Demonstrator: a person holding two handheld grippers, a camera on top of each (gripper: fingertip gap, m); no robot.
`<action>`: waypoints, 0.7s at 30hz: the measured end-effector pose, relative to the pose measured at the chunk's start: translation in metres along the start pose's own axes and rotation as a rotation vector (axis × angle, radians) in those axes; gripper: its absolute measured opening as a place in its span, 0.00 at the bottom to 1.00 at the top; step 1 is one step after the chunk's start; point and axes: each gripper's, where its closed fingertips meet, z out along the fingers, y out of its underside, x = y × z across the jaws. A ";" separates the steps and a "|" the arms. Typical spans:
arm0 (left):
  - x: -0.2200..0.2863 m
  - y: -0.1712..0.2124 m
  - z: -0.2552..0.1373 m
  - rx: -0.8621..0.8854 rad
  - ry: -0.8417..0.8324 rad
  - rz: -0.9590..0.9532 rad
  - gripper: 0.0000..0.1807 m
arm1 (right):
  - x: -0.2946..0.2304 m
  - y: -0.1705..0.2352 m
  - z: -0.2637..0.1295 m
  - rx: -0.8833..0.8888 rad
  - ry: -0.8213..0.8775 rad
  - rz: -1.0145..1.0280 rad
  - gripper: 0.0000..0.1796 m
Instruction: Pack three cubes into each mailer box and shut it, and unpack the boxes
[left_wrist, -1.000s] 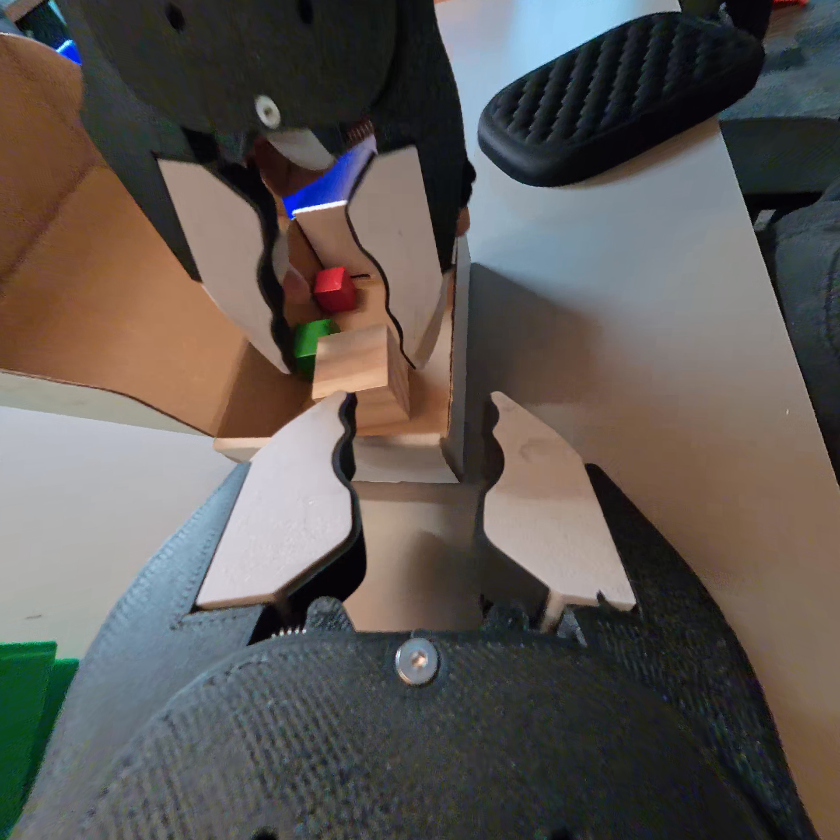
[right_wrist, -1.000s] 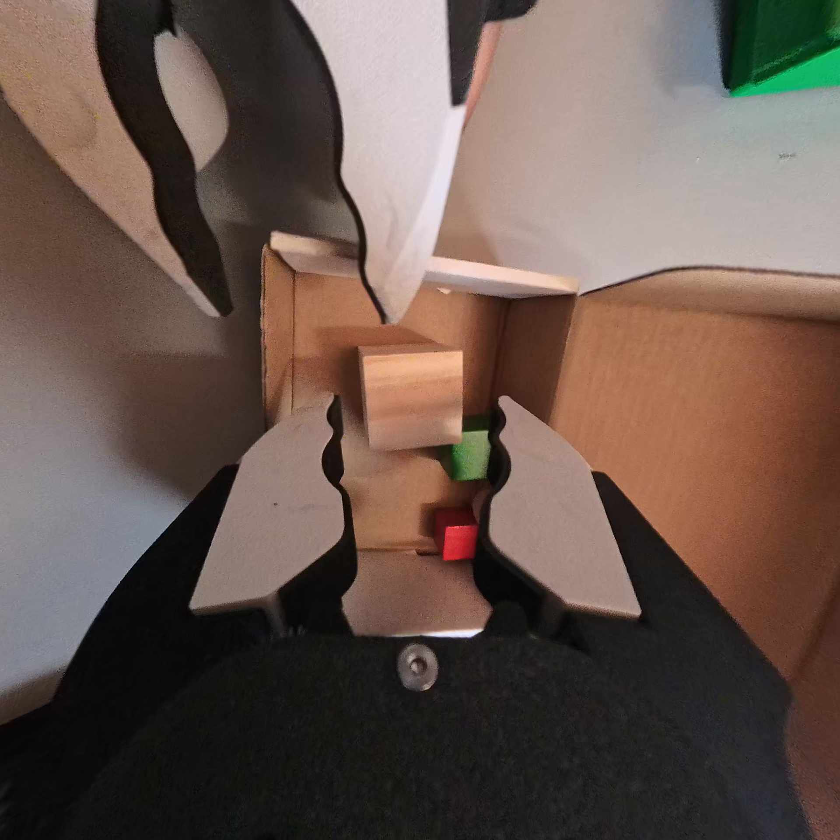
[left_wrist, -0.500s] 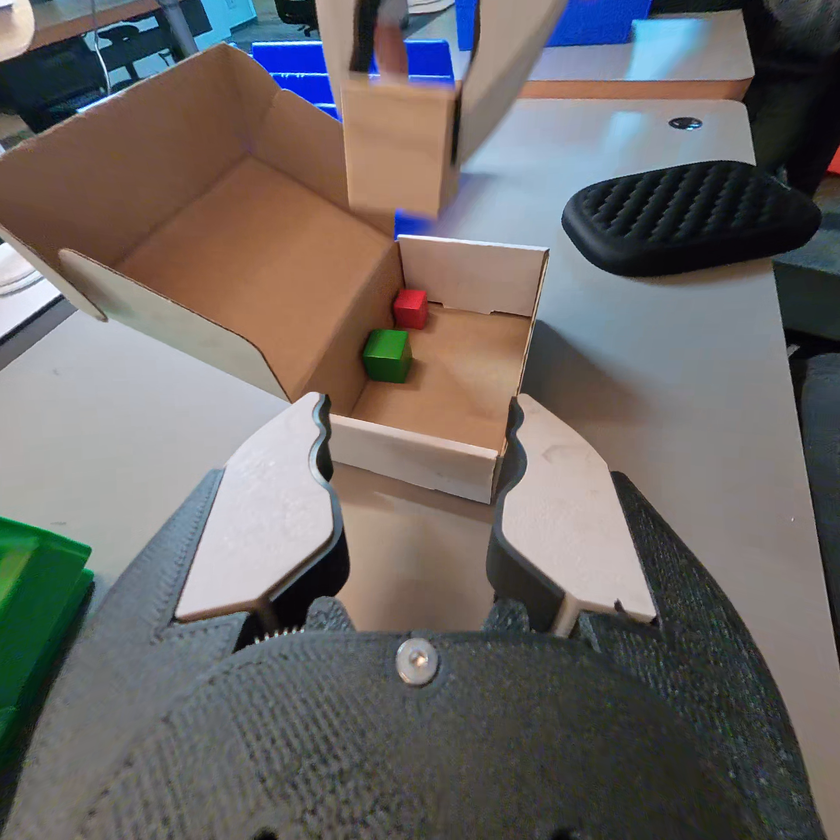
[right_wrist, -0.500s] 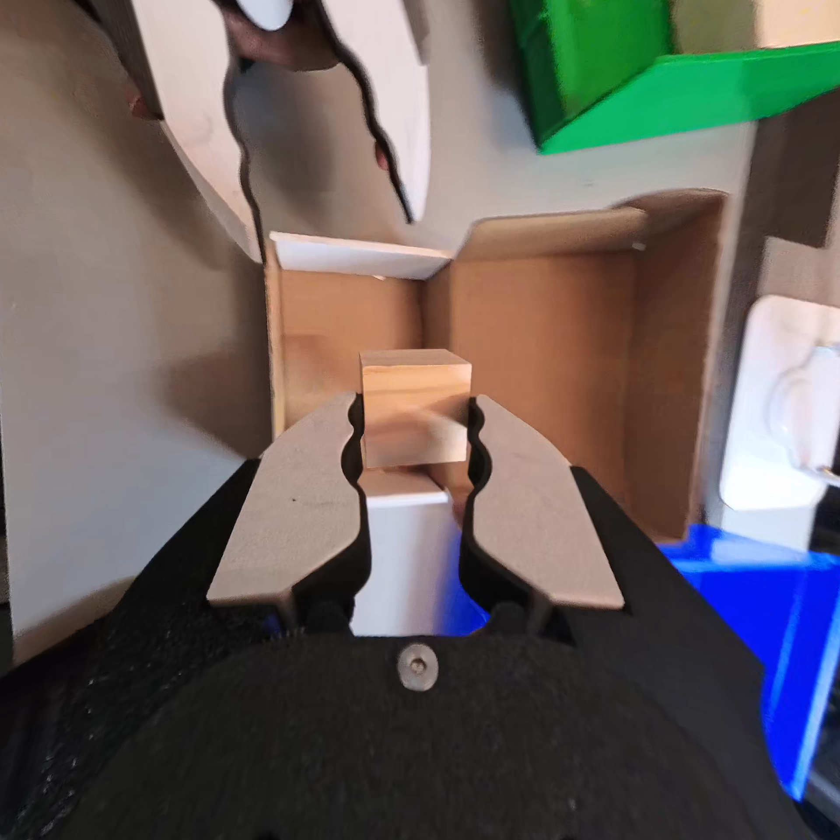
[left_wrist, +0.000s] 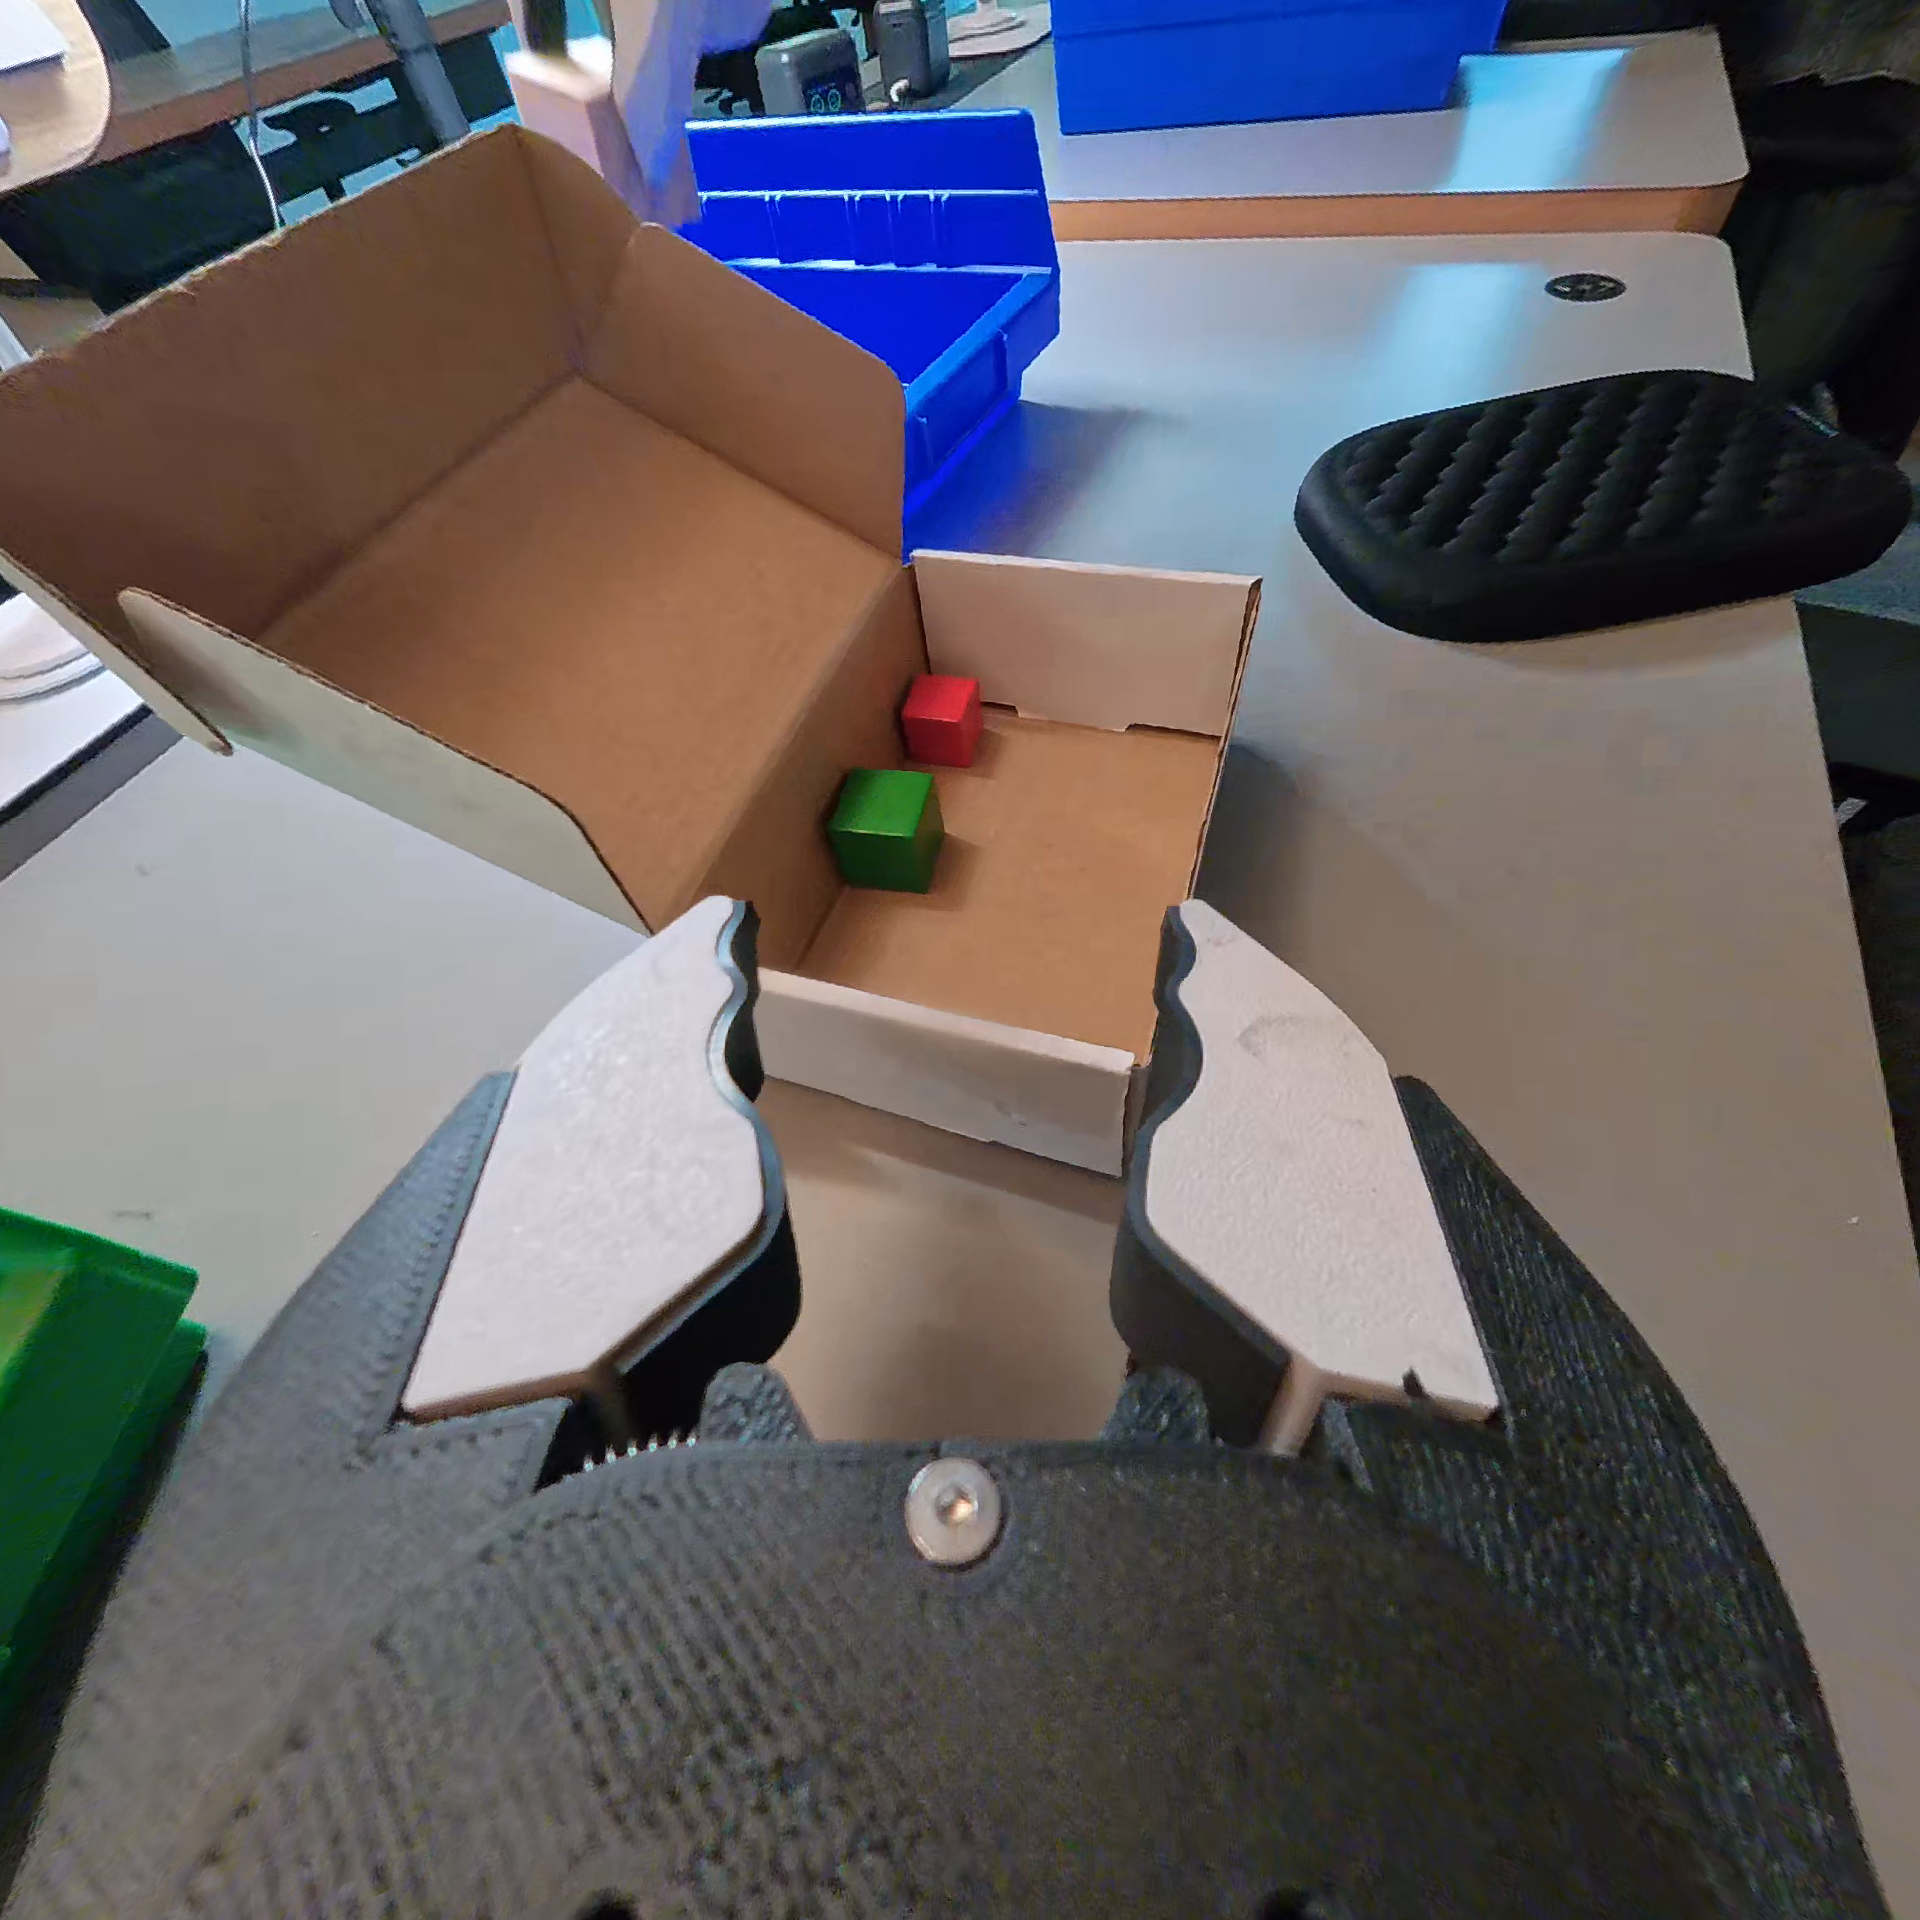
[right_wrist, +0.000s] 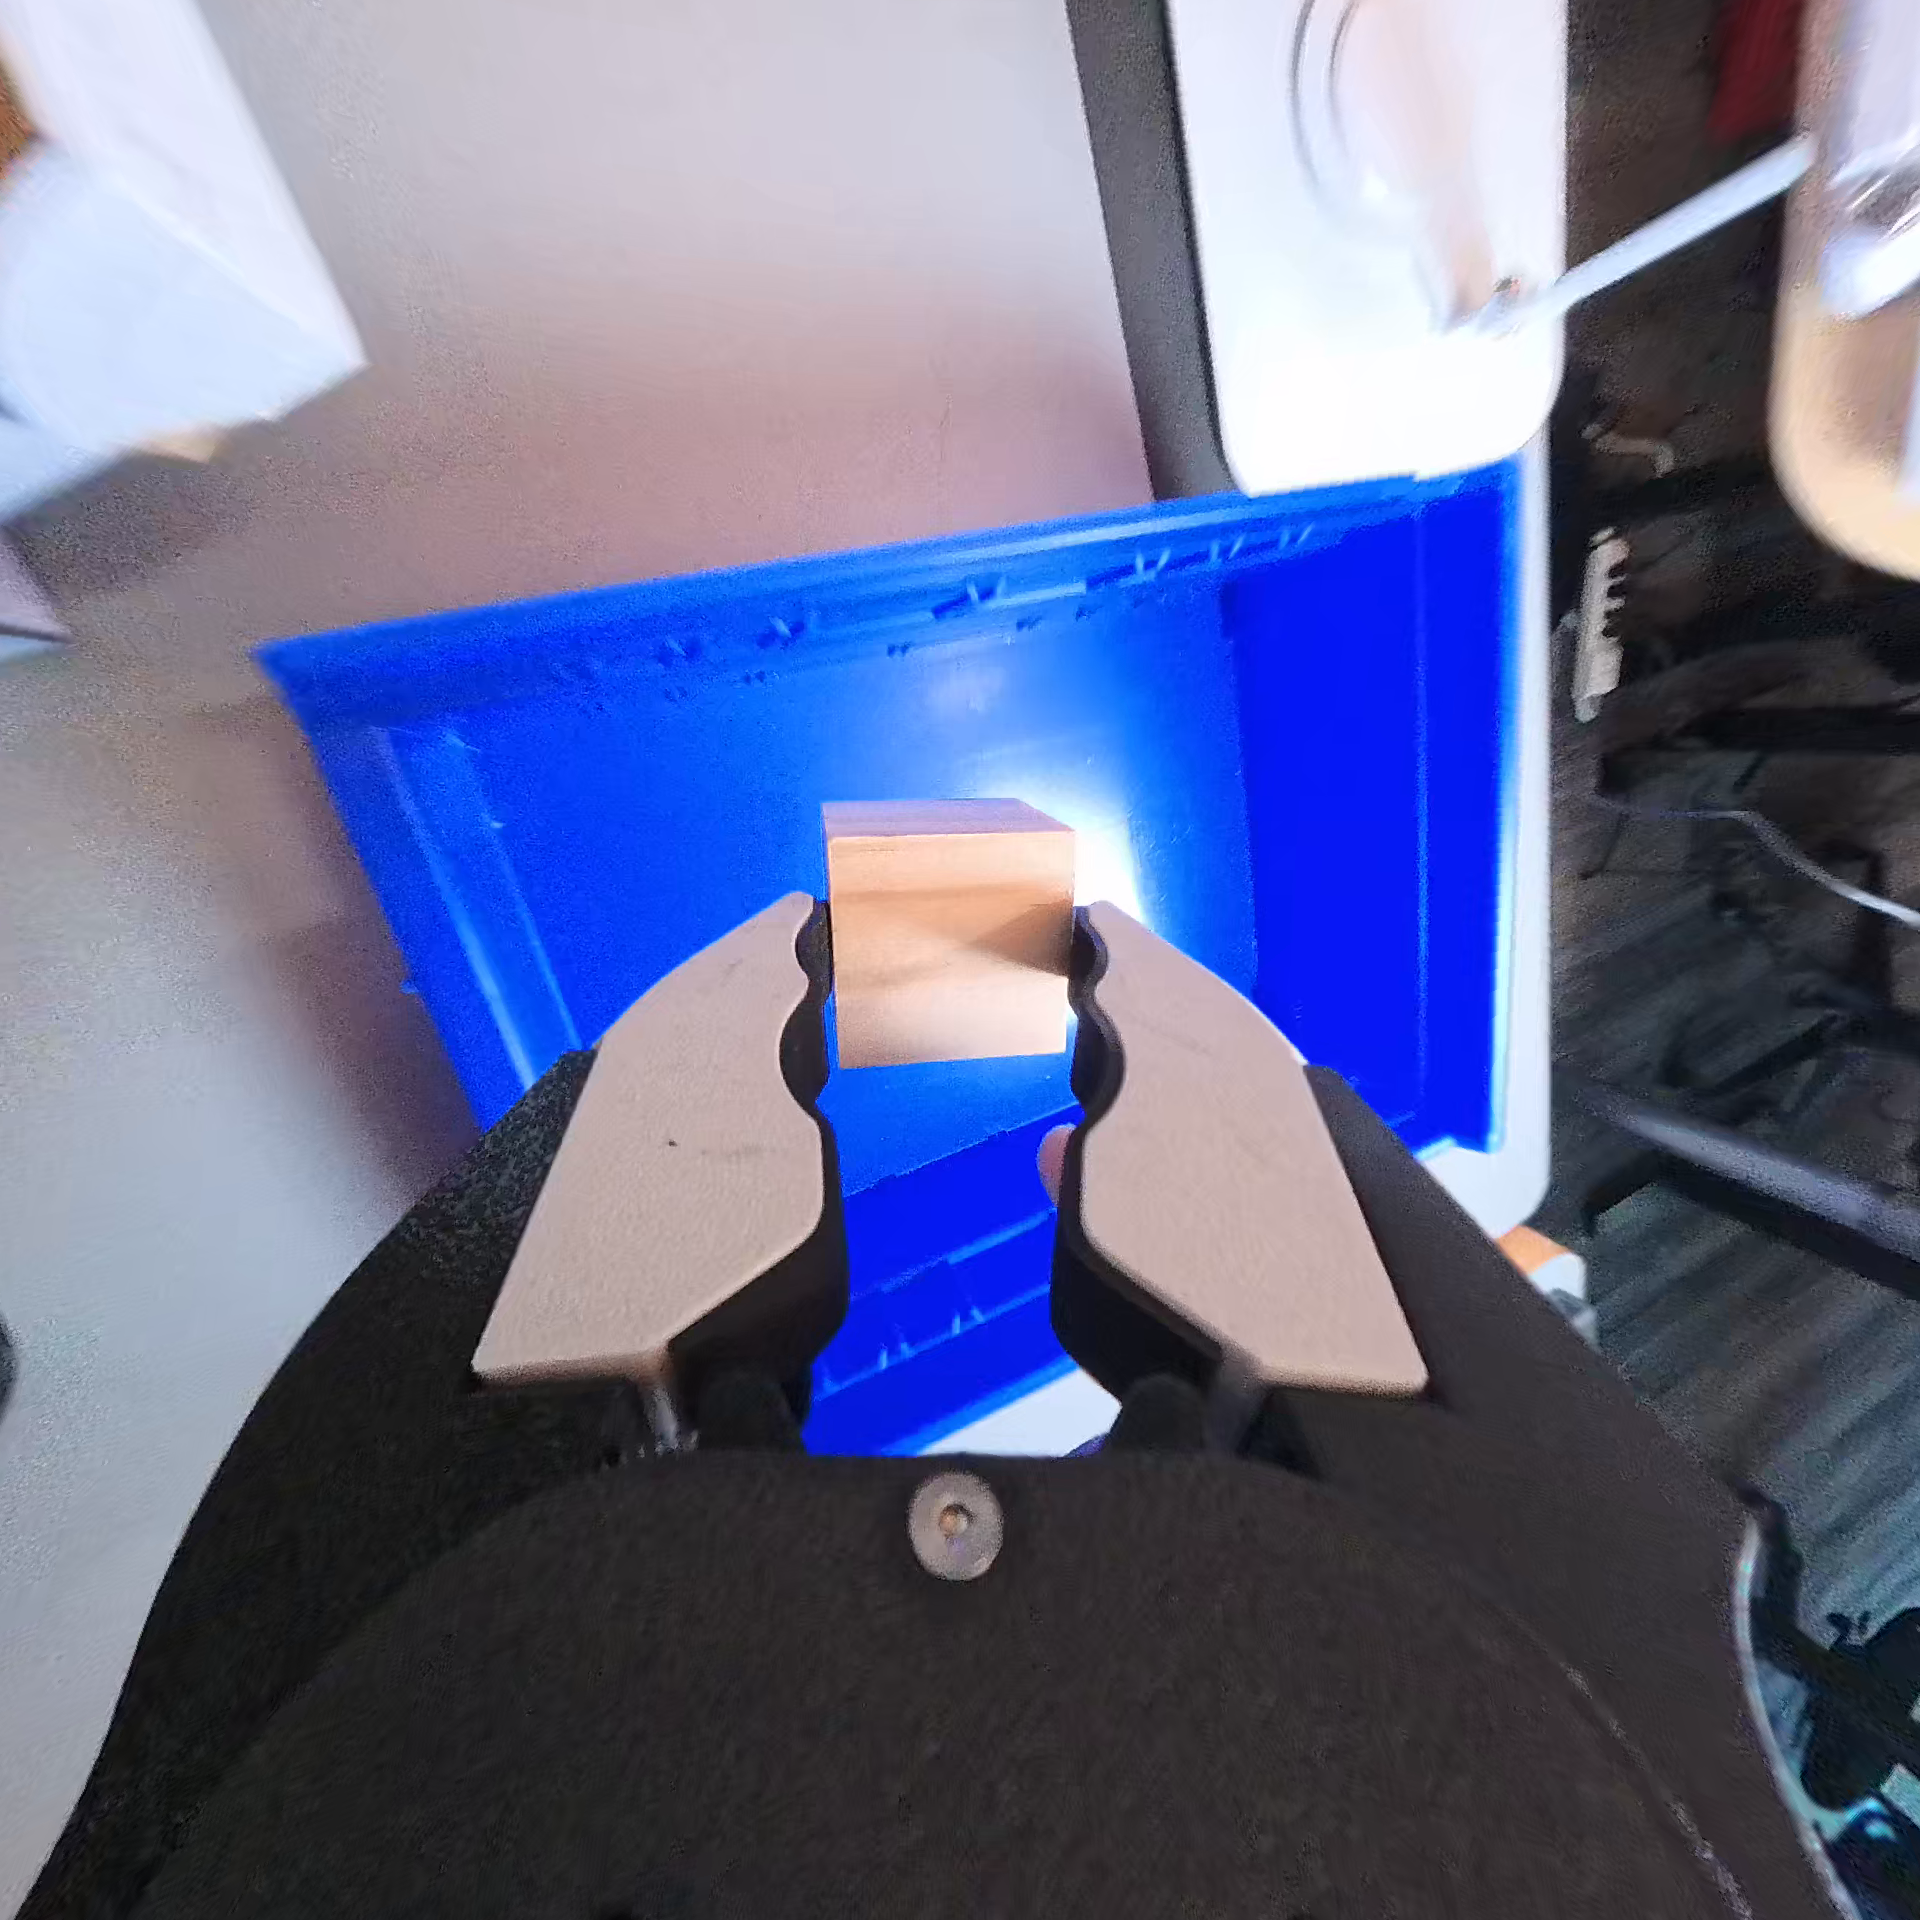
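Now lifted out of box (left_wrist: 935, 1060): wooden cube (right_wrist: 951, 925), clamped in right gripper (right_wrist: 951, 940) over blue bin (right_wrist: 644, 790). Left gripper (left_wrist: 951, 961) spread, empty. Green cube (left_wrist: 885, 828), red cube (left_wrist: 941, 719) remaining along box's hinge wall; unpacking underway.

Matt corrugated cardboard mailer box (left_wrist: 582, 582) — glossy blue plastic bin (right_wrist: 665, 790), pale-grained wooden cube (right_wrist: 948, 930).

table (left_wrist: 1455, 935) | on it: mailer box (left_wrist: 935, 1070), blue bin (left_wrist: 935, 312), green bin (left_wrist: 62, 1382)
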 end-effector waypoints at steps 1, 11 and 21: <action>-0.001 0.001 0.000 -0.002 -0.004 0.001 0.40 | 0.003 0.007 0.015 -0.026 -0.022 0.003 0.24; -0.015 0.007 0.000 0.007 -0.010 -0.073 0.40 | -0.015 0.020 0.100 -0.075 -0.177 -0.074 0.24; -0.016 0.006 -0.001 0.009 -0.028 -0.048 0.40 | -0.018 0.017 0.101 -0.069 -0.144 -0.080 0.32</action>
